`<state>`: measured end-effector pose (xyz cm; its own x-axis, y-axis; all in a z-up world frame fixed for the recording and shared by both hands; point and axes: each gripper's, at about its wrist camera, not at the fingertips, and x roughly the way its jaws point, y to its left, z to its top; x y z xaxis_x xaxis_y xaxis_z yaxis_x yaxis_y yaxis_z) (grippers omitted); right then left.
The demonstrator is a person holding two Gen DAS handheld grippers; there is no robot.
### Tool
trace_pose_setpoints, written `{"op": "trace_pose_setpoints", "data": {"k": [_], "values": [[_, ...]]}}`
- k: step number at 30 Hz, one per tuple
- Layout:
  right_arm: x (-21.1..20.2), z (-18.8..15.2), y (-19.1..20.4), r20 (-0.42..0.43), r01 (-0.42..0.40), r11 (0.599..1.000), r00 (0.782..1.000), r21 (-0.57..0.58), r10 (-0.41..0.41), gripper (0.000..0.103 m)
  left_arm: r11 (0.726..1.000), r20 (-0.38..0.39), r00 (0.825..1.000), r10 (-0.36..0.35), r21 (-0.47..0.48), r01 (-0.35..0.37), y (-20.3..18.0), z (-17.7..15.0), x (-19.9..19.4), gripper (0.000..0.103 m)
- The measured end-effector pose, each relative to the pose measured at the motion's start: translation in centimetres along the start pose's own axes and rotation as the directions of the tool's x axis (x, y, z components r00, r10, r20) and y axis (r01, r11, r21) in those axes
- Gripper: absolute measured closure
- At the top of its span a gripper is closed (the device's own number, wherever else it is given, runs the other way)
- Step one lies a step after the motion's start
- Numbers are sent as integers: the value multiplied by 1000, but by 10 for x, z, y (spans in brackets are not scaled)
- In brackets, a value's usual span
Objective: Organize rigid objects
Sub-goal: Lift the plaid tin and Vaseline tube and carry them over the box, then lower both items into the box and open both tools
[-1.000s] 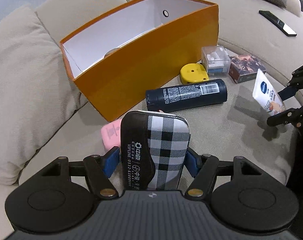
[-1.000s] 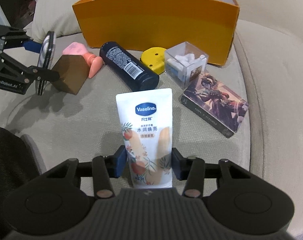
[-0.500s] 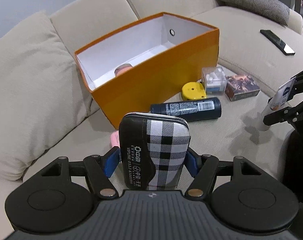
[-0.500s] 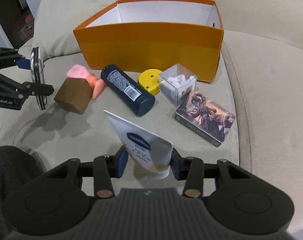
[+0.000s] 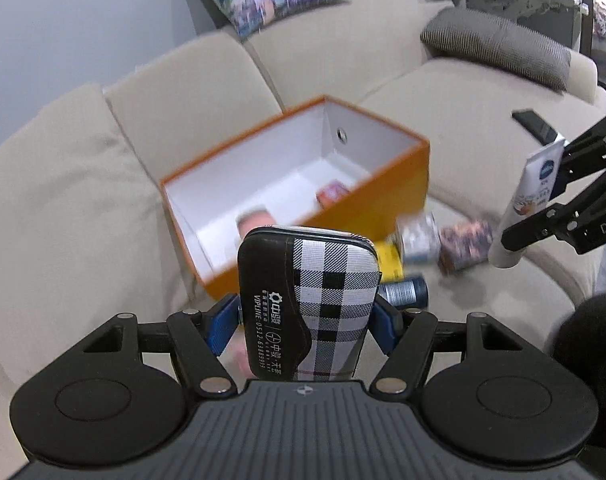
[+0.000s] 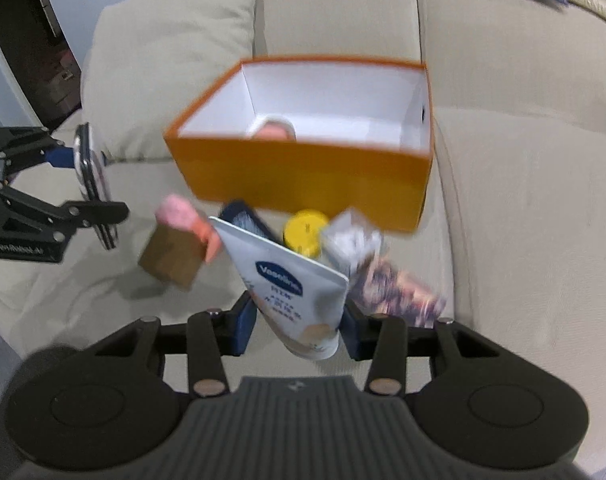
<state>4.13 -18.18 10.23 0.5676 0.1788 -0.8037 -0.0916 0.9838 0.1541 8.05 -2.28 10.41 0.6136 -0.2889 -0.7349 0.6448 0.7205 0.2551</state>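
Hand-held grippers (image 5: 307, 316) (image 6: 297, 320) above cluttered sofa (image 6: 523, 208)

Dark bottle (image 5: 405, 292) mostly hidden behind plaid case (image 5: 309, 304); items inside orange box (image 6: 303, 184) blurred, unidentifiable.

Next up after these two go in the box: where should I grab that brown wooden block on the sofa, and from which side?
Take the brown wooden block across its two flat side faces, coming down from above. It lies tilted on the sofa cushion, with the pink item resting against its upper right, so set the jaws low on the free left and lower faces.
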Motion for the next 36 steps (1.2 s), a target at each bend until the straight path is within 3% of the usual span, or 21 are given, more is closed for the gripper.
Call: {"op": "trace_pose_setpoints", "data": {"k": [7, 14, 24, 36], "values": [[-11, 93, -8, 73, -29, 1000, 997, 10, 28, 57, 999, 39, 999, 37, 1, -37, 16, 62, 16, 25], [50, 163, -33, 15, -16, 997, 1000, 79, 15, 57, 997, -68, 995, 67, -30, -69, 33, 94, 89, 25], [157, 169, -61, -171, 21, 989, 985, 147, 4, 57, 993, -190, 980, 53, -93, -72, 55, 92, 167, 25], [217, 169, -70, -257, 55, 990, 966, 131, -20, 57, 983, -266, 961, 72, -144, -113, 66, 96, 208, 26]]}}
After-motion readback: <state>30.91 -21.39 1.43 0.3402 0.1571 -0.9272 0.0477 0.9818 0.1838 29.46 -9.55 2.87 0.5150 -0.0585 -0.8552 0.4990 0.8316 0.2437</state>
